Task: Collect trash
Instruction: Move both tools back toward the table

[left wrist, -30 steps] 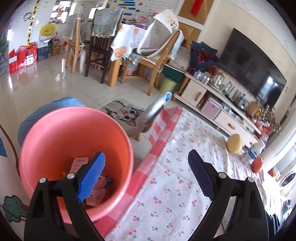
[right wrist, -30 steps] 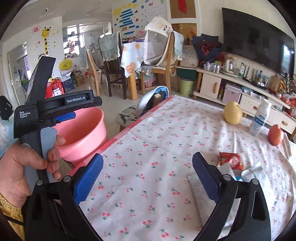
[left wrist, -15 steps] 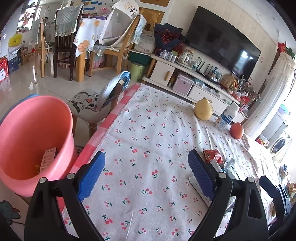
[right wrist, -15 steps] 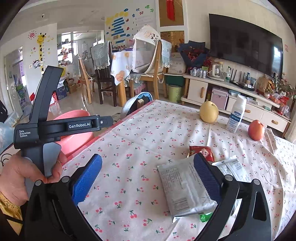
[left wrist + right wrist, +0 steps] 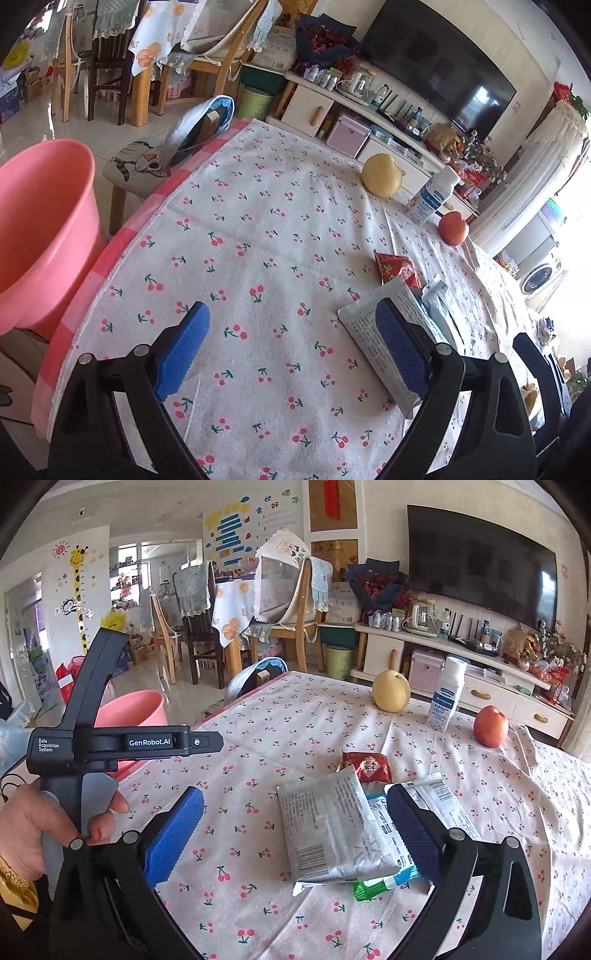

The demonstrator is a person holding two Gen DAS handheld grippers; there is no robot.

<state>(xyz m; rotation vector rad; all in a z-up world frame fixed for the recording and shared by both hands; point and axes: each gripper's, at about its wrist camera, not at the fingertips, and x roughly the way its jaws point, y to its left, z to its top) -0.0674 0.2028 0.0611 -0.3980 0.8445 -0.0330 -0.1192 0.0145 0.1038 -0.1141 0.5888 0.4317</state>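
A pile of wrappers lies on the cherry-print tablecloth (image 5: 280,734): a large silver-white packet (image 5: 332,830) on top, a blue-white wrapper (image 5: 388,834) and a green scrap (image 5: 365,890) under it, another white wrapper (image 5: 439,797) to its right, and a red packet (image 5: 365,766) behind. My right gripper (image 5: 291,834) is open above the silver packet, with nothing between its fingers. My left gripper (image 5: 291,350) is open and empty over bare cloth, its right pad in front of the silver packet (image 5: 369,339); the red packet (image 5: 395,267) lies beyond. The pink bucket (image 5: 40,229) stands off the table's left edge.
A yellow pear (image 5: 390,692), a white bottle (image 5: 445,699) and a red apple (image 5: 490,726) stand at the far side of the table. A cat-print stool (image 5: 136,166) with a blue bag sits by the far left corner. A hand (image 5: 40,823) holds the left gripper.
The left gripper has swung right, away from the bucket's mouth and over the table toward the wrappers. The right gripper has come closer to the pile. Both stayed open.
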